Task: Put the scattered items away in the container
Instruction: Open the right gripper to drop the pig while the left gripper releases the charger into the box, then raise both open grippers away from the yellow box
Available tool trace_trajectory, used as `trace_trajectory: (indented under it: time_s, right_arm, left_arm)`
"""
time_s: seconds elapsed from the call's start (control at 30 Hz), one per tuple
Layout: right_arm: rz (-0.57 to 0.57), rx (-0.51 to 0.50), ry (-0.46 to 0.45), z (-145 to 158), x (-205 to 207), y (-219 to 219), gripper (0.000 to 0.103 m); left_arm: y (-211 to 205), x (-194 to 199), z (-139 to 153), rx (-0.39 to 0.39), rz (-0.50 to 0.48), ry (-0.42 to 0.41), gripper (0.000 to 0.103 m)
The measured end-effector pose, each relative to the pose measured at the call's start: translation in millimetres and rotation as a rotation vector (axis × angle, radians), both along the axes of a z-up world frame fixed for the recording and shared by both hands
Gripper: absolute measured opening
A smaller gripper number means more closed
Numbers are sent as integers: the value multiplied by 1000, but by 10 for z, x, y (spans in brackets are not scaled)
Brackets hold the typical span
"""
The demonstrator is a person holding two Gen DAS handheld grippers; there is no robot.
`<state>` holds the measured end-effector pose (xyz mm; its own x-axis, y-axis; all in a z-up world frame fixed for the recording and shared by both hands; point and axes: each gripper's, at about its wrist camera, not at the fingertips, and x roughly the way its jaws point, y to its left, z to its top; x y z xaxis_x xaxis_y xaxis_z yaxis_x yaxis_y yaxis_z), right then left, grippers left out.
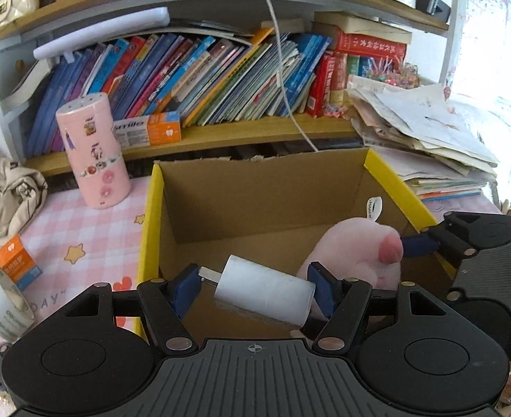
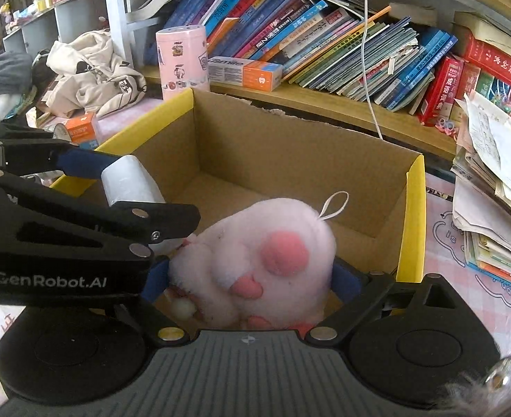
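Note:
My left gripper (image 1: 255, 290) is shut on a white roll (image 1: 265, 293), its blue pads pressing on both ends, low over the near part of an open cardboard box (image 1: 151, 226) with yellow edges. In the right wrist view the same roll (image 2: 130, 180) and left gripper (image 2: 126, 187) come in from the left over the box (image 2: 413, 215). A pink plush paw (image 2: 255, 257) with a white loop fills my right gripper (image 2: 252, 278); both blue pads touch its sides, inside the box near its front wall. The plush (image 1: 356, 250) also shows in the left wrist view.
On the pink checked tablecloth left of the box stand a pink cylinder tin (image 1: 93, 153), a small orange box (image 1: 15, 260) and a tape roll (image 1: 1, 299). A toothpaste box (image 1: 147, 132) lies on the bookshelf. Stacked papers (image 1: 429, 139) are on the right, and a white cable (image 1: 283, 80) hangs behind.

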<state>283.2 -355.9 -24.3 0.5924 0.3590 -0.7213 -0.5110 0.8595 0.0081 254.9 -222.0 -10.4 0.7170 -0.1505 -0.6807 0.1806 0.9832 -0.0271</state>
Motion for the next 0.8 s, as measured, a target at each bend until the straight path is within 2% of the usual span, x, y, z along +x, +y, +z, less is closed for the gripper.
trace_trajectory:
  time_s: [0.17,0.47,0.8]
  right_arm:
    - [-1,1,-1,-2,4,7,97]
    - [-42,48,-44,92,-101,-68,99]
    - [-57,88,-130,281,-351,-104,99]
  left_arm:
    - [33,22,-12,-15,26,29,70]
    - [54,-125,166,10,65,-73,81]
    - [124,-440,344,14,101,-152,85]
